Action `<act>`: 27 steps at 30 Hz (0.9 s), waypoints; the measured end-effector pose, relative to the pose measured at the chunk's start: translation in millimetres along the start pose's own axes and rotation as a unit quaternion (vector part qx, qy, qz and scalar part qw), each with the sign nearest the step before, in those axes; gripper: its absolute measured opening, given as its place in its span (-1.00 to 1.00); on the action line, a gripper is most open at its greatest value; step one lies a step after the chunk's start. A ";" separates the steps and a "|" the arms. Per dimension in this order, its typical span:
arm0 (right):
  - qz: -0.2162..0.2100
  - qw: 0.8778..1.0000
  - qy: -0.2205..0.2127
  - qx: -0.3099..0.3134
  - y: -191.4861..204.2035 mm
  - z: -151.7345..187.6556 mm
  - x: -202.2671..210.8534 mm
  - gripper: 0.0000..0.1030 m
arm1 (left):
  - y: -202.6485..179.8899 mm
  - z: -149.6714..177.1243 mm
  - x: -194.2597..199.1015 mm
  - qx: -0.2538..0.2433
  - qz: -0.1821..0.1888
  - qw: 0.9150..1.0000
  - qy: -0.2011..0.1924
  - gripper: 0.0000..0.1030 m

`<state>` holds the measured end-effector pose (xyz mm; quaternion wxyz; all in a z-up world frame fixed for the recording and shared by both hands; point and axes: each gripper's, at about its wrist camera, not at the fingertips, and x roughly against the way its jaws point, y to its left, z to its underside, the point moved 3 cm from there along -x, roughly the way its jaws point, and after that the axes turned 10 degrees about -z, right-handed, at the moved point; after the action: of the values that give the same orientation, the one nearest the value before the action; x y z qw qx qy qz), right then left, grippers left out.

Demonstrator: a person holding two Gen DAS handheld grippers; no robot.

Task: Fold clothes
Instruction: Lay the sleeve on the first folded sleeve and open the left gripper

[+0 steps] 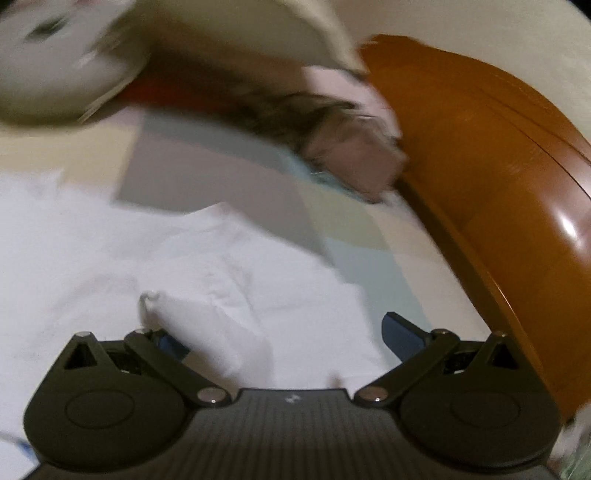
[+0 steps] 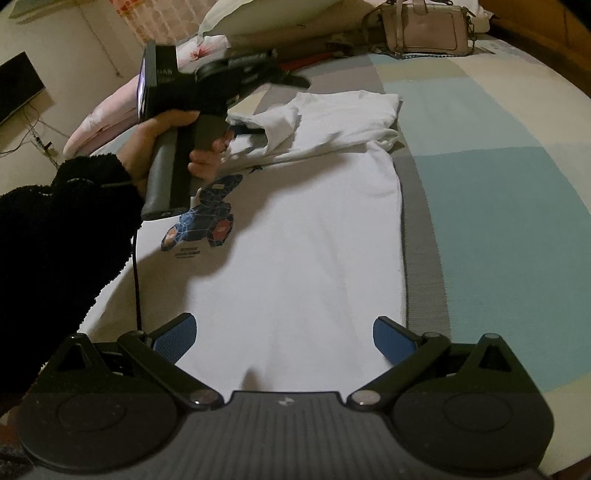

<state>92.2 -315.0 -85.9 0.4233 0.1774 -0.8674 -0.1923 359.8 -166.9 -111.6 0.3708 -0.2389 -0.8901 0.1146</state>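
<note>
A white T-shirt [image 2: 295, 236] with a blue printed graphic [image 2: 207, 214] lies lengthwise on the bed. Its upper part is folded over into a bunch [image 2: 332, 118]. My right gripper [image 2: 284, 336] is open and empty just above the shirt's near hem. My left gripper [image 1: 280, 332] is open, with white shirt fabric [image 1: 207, 317] bunched against its left finger; this view is motion-blurred. In the right wrist view the left gripper [image 2: 255, 130] sits at the shirt's folded sleeve, held by a hand in a black fleece sleeve.
The bed has a patchwork cover [image 2: 480, 147] in blue, grey and cream. A pink handbag [image 2: 428, 29] and pillows [image 2: 110, 118] lie at the head. An orange wooden bed frame [image 1: 480, 166] curves along the right of the left wrist view.
</note>
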 end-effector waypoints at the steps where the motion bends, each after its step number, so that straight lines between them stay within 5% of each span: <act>1: 0.002 1.000 0.000 -0.002 -0.3 0.2 -0.5 1.00 | -11.5 2.5 1.3 -0.031 0.016 0.999 -0.003 0.99; 6: 0.003 1.000 0.005 0.001 2.7 -0.9 -4.4 1.00 | -33.8 13.2 9.9 -0.124 0.035 0.992 0.005 0.99; 10: 0.005 1.000 0.007 0.015 6.0 -4.4 -8.6 1.00 | -10.8 17.5 29.3 -0.131 0.004 0.991 0.009 0.99; 27: 0.006 0.992 0.057 0.113 47.7 -27.5 -70.6 1.00 | 160.9 52.9 134.1 -0.010 -0.139 0.990 -0.026 0.99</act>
<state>148.2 -245.6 -94.2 0.4504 0.2292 -0.8592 -0.0800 294.8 38.3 -128.8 0.3573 -0.1136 -0.9252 0.0592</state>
